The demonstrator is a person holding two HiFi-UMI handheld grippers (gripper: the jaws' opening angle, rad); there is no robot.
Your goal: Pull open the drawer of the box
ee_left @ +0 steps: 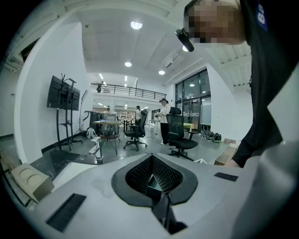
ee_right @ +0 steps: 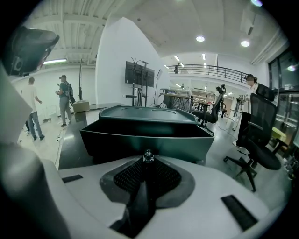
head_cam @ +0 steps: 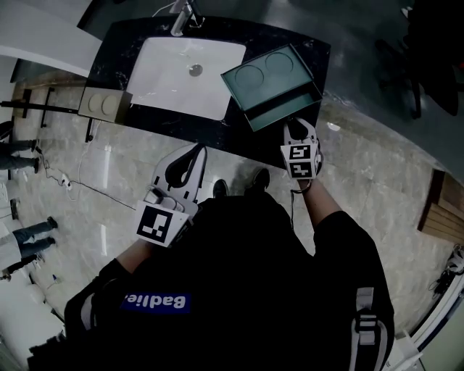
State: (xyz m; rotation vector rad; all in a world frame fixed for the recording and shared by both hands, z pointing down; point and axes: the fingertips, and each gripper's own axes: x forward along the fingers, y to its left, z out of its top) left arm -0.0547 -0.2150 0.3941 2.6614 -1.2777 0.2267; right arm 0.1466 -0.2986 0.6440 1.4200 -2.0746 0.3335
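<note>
A dark green box with two round hollows in its lid stands on the black counter, to the right of the basin. Its drawer is slid out toward me and looks empty. My right gripper is at the drawer's front, shut on the small knob. In the right gripper view the drawer front fills the middle, with the box lid behind it. My left gripper is held off the counter's near edge, shut with nothing in it, pointing out into the room.
A white basin with a faucet is set in the counter left of the box. A beige two-hollow tray lies at the counter's left end. Office chairs and people stand farther off in the hall.
</note>
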